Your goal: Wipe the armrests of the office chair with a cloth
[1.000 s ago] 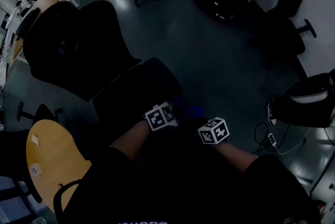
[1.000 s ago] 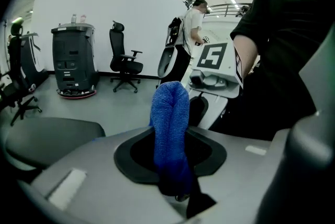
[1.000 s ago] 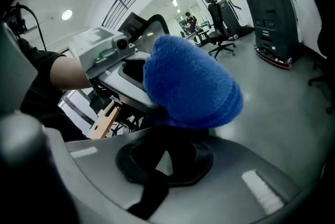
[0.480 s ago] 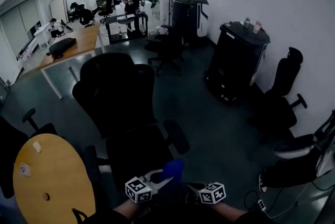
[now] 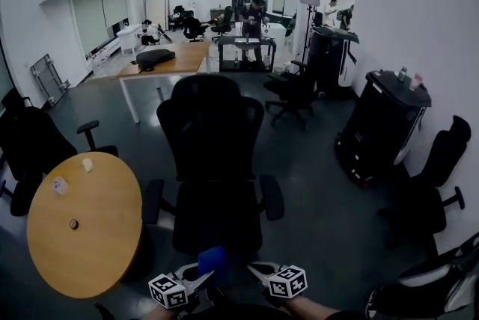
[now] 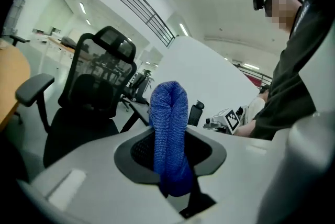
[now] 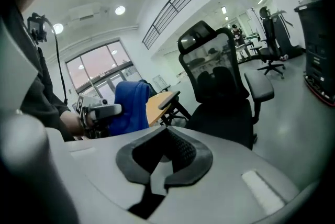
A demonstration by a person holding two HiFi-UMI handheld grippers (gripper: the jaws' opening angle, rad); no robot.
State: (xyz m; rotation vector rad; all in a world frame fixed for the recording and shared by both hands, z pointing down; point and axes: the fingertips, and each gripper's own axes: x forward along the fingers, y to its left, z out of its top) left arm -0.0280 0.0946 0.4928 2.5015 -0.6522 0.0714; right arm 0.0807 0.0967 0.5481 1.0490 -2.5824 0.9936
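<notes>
The black office chair [image 5: 213,184] faces me in the head view, with its left armrest [image 5: 152,200] and right armrest [image 5: 272,197] out to the sides. My left gripper [image 5: 196,277] is shut on a folded blue cloth [image 5: 212,262], just short of the seat's front edge. In the left gripper view the cloth [image 6: 170,139] stands up between the jaws, with the chair [image 6: 89,108] and one armrest [image 6: 34,88] beyond. My right gripper [image 5: 258,272] is shut and holds nothing. From its own view the right gripper [image 7: 167,144] faces the chair [image 7: 220,97] and an armrest [image 7: 259,86].
A round wooden table [image 5: 82,221] stands left of the chair. More black chairs [image 5: 426,191] line the right wall beside a black cabinet [image 5: 382,124]. Desks [image 5: 176,57] and people are at the far back. Grey floor [image 5: 322,191] lies to the chair's right.
The head view has tilted up from the floor to the whole room. Both grippers now sit at the bottom edge, the left still shut on the cloth.
</notes>
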